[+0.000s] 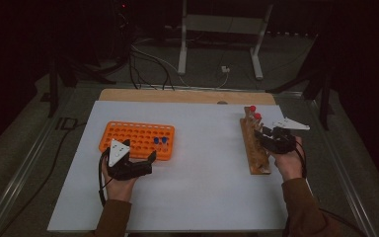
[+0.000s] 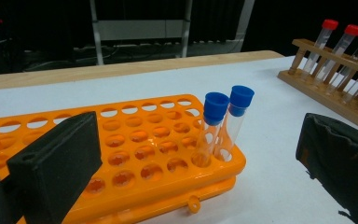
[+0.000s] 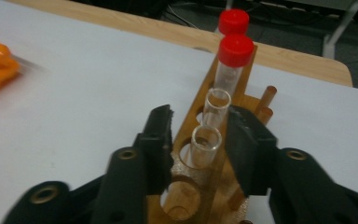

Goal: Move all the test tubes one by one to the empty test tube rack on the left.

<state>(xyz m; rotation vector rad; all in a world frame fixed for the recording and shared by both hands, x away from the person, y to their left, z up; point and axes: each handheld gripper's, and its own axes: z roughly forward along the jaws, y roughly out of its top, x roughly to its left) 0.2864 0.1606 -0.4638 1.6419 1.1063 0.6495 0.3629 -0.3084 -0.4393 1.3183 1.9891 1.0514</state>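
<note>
Left to right: my left gripper (image 1: pixel 145 160) rested with jaws spread just before the orange rack (image 1: pixel 128 136), near its two blue-capped tubes (image 2: pixel 221 126). My right gripper (image 3: pixel 200 140) bracketed an uncapped tube (image 3: pixel 205 147) standing in the wooden rack (image 1: pixel 254 148); its jaws were partly closed, and I saw narrow gaps at both pads.
</note>
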